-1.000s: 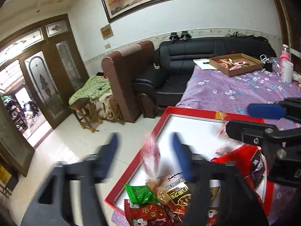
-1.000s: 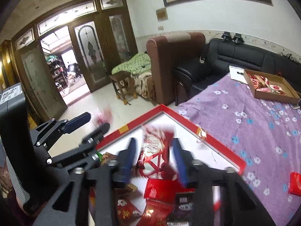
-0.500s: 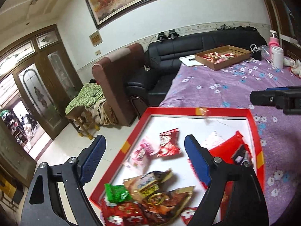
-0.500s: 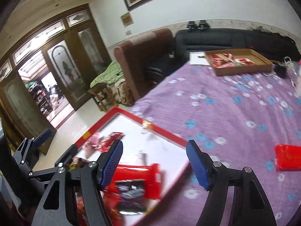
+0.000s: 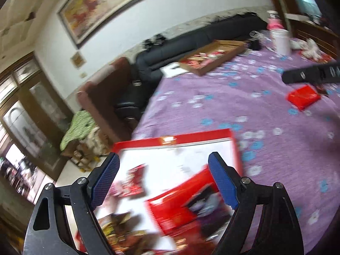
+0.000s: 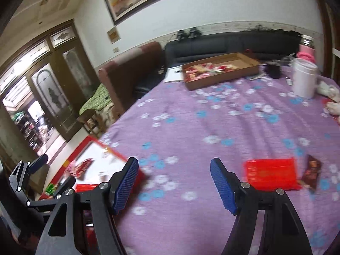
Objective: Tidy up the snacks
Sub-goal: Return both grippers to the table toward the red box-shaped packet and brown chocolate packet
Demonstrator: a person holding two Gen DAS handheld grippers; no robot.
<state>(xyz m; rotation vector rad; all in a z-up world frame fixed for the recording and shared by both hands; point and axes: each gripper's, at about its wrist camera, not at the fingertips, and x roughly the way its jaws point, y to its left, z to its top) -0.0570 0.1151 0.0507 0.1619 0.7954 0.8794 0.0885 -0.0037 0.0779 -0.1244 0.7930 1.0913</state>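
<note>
My left gripper (image 5: 163, 180) hangs open over the red-rimmed white tray (image 5: 191, 136), with nothing between its blue pads. In the tray lie a large red packet (image 5: 180, 204), a small red packet (image 5: 136, 180) and several blurred snacks at the near end. My right gripper (image 6: 173, 183) is open and empty over the purple flowered cloth, just right of the tray (image 6: 96, 141). To its right a flat red packet (image 6: 271, 174) and a dark brown packet (image 6: 311, 173) lie on the cloth. The left wrist view also shows the red packet (image 5: 303, 96), below the right gripper's finger (image 5: 310, 75).
A cardboard box (image 6: 221, 70) with snacks sits at the table's far side, beside white paper. A white cup (image 6: 303, 80) and a pink bottle (image 6: 306, 53) stand at the far right. A black sofa and a brown armchair lie beyond the table edge.
Both grippers have opened wide and let their snacks drop into the tray. Both have swung right, the right one off the tray and out over the purple cloth.
</note>
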